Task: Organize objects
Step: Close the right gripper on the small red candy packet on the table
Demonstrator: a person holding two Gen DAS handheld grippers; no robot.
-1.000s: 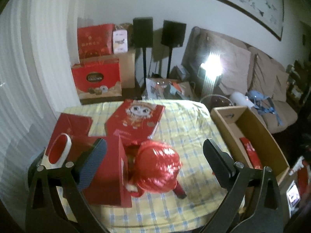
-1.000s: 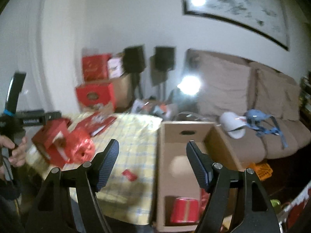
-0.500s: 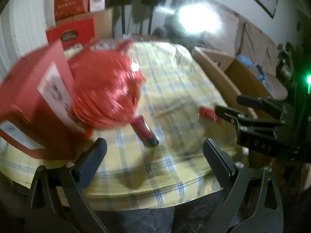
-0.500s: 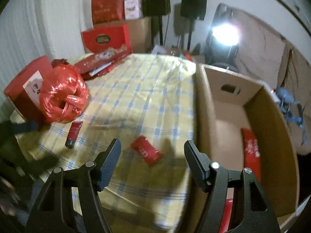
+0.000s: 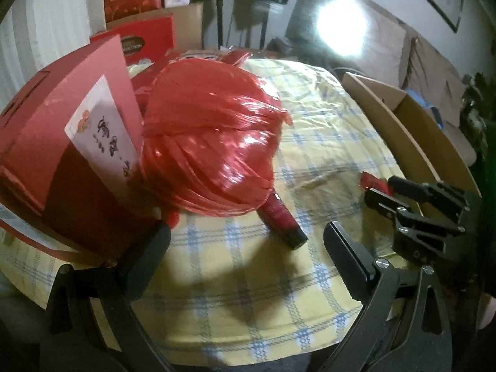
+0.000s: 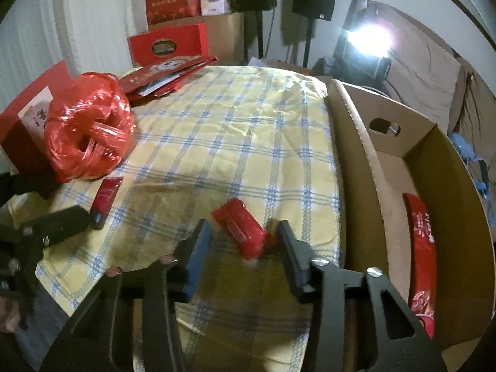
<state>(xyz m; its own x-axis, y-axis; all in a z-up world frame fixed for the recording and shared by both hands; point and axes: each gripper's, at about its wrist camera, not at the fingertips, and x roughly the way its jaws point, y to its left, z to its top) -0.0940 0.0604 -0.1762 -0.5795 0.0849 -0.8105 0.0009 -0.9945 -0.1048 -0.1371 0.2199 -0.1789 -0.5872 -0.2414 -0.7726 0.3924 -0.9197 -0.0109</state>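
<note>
A small red packet (image 6: 241, 231) lies on the checked tablecloth near the front edge. My right gripper (image 6: 245, 238) is open with its fingers on either side of the packet, not closed on it. A red tube with a black cap (image 5: 280, 220) (image 6: 105, 200) lies beside a big ball of red plastic twine (image 5: 210, 152) (image 6: 88, 130). My left gripper (image 5: 248, 254) is open and empty, just in front of the tube. An open cardboard box (image 6: 427, 167) stands at the table's right edge, with a long red packet (image 6: 421, 245) inside.
A red gift box with a white label (image 5: 68, 152) stands left of the twine. Flat red boxes (image 6: 167, 74) lie at the table's far side. More red boxes (image 6: 169, 43), speakers and a sofa stand behind. A bright lamp (image 6: 369, 38) glares.
Both grippers have dropped low over the table's front edge. The right one has come up around the small red packet. The left one has neared the tube.
</note>
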